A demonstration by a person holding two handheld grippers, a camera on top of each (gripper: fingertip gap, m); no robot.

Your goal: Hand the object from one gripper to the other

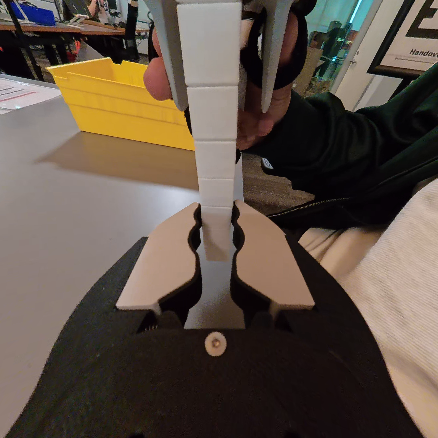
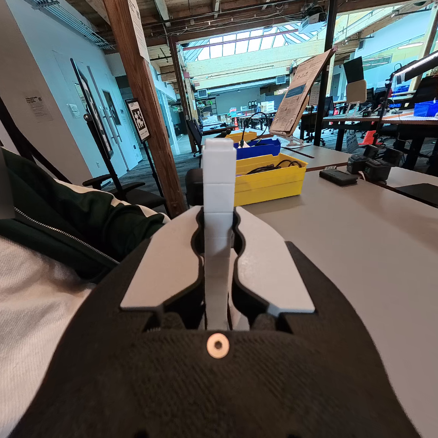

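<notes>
While the white segmented bar (image 1: 214,151) spans the gap between the two tools, both ends of it sit inside a pair of fingers. On the right wrist view, the right gripper (image 2: 218,214) is closed tight on the bar (image 2: 219,187): the bar runs deep down between the wavy black pads, nearly to the base by the screw, and its free end sticks out ahead over the grey table (image 2: 343,248). On the left wrist view, the left gripper (image 1: 216,208) has its fingers drawn in around the bar's other end, with the pads touching or all but touching both side faces. Whether they are pressing yet I cannot tell; thin dark slivers show beside the bar. Farther along in that view the right gripper (image 1: 221,107) appears from the front, held by a hand (image 1: 265,118) in a dark sleeve, its pale fingers straddling the bar.

My judgement is that the handover is about halfway: the bar is lifted off the table and presented, and the receiving tool is in place around its tip. What seems left is a firm squeeze by the left, release by the right, and pulling the two apart. A yellow bin (image 1: 113,99) stands on the table behind, well clear of the exchange.
</notes>
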